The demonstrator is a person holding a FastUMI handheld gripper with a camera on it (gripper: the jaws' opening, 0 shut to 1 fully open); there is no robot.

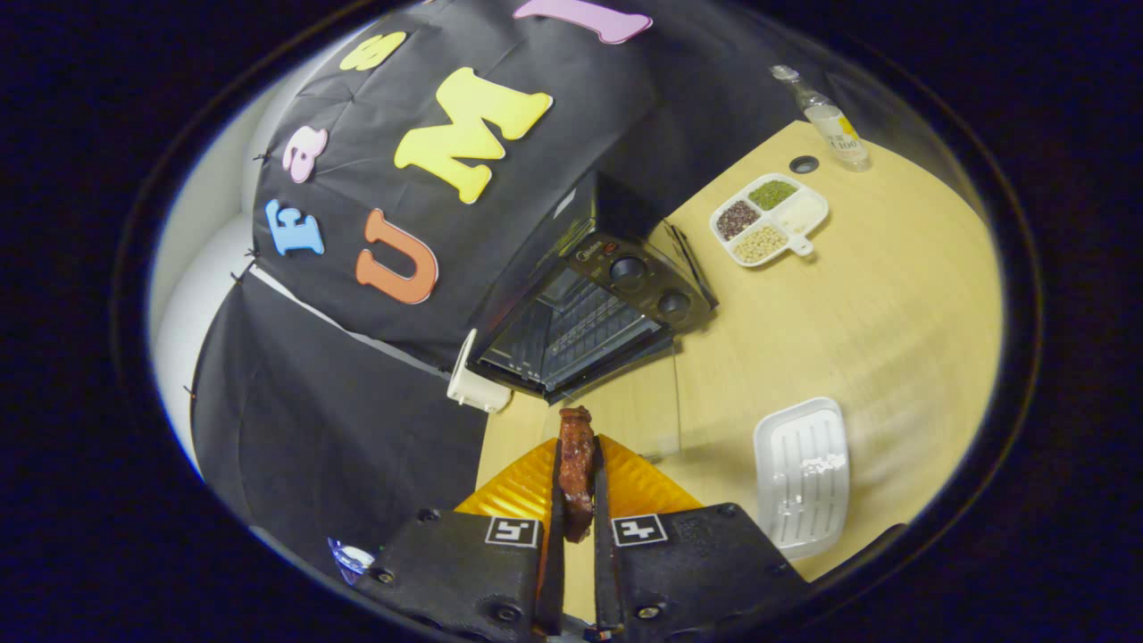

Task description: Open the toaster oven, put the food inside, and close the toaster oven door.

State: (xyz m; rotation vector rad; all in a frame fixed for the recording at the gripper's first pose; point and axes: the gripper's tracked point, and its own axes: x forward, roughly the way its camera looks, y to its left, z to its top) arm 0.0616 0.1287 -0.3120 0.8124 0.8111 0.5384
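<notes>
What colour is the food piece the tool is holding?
Dark reddish-brown, glazed-looking; the food piece shows best in the gripper view.

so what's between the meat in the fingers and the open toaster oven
In the gripper view, the oven's clear glass door lies folded down on the table between the meat and the toaster oven; nothing rests on it.

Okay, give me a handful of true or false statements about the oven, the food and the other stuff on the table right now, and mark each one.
1. The gripper is shut on a piece of meat. True.
2. The toaster oven door is closed. False: the glass door is folded down, and the rack shows inside.
3. The white tray holds the meat. False: it lies beside the gripper with no meat in it.
4. A divided dish of grains sits beyond the oven. True.
5. A bottle stands near the table's far edge. True.
</notes>
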